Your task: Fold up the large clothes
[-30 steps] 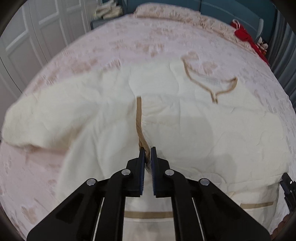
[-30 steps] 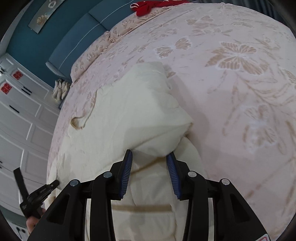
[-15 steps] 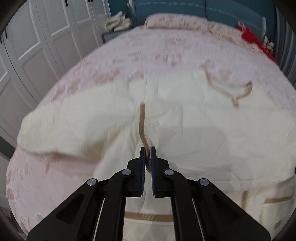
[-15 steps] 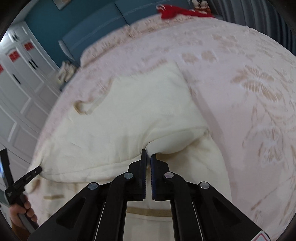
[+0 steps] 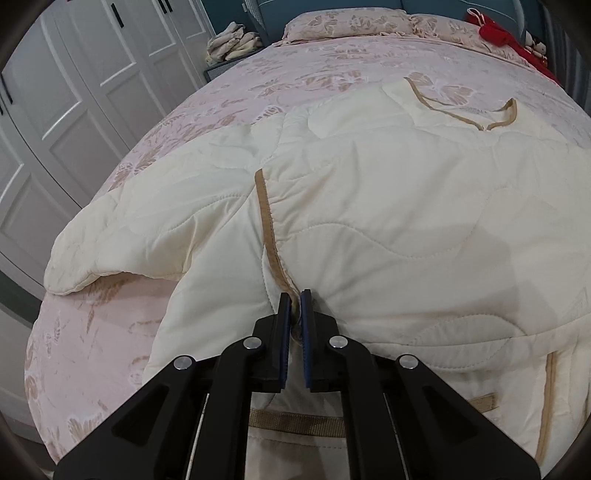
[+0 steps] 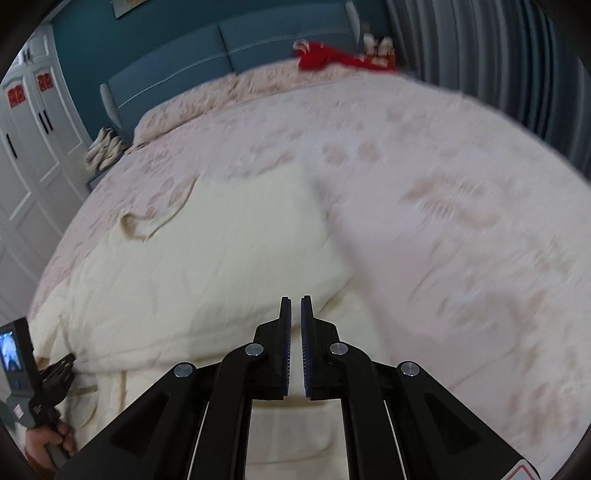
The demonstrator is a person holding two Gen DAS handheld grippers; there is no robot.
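Left gripper (image 5: 294, 295) right up front, jaws pinched tight on the tan trim (image 5: 269, 229) of the jacket (image 5: 388, 229), probably to carry that front edge over for a fold. Right gripper (image 6: 295, 301) low over the jacket's (image 6: 221, 266) right side, jaws nearly together; can't tell whether any cloth sits in the thin gap, view too blurry. Jacket spread across the bed (image 5: 240, 88), cream and quilted, hem end nearest, one sleeve (image 5: 122, 243) flopped out left. Looks like the sides are getting brought in first, so early days on the fold. Farther up, collar (image 5: 465, 110) lying flat toward the pillows (image 5: 347, 24). Beyond that, red cloth (image 6: 332, 59) by the headboard (image 6: 221, 48), and white wardrobe doors (image 5: 74, 96) off left.
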